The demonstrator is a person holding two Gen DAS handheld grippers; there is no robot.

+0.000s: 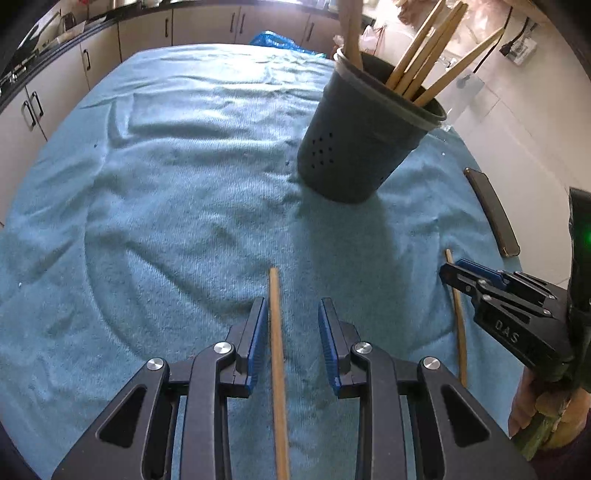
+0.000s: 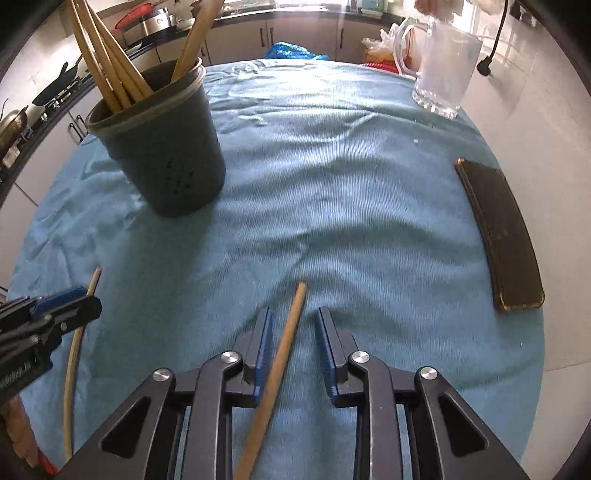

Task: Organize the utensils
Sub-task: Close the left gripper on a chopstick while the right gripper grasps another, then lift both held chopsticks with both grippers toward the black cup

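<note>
A dark utensil holder (image 1: 354, 140) stands on the blue cloth and holds several wooden utensils (image 1: 428, 51); it also shows in the right wrist view (image 2: 166, 147). A wooden handle (image 1: 277, 354) lies on the cloth between the open jaws of my left gripper (image 1: 293, 306). A second wooden handle (image 2: 280, 362) lies between the open jaws of my right gripper (image 2: 293, 314). Neither gripper clamps its handle. The right gripper shows in the left wrist view (image 1: 448, 271) over that second handle (image 1: 460, 332). The left gripper (image 2: 88, 299) and its handle (image 2: 72, 362) show in the right wrist view.
A blue cloth (image 1: 166, 184) covers the table. A dark phone (image 2: 498, 229) lies at the right edge, also in the left wrist view (image 1: 493, 210). A glass pitcher (image 2: 443, 66) stands at the back right. Kitchen cabinets (image 1: 147, 33) run behind the table.
</note>
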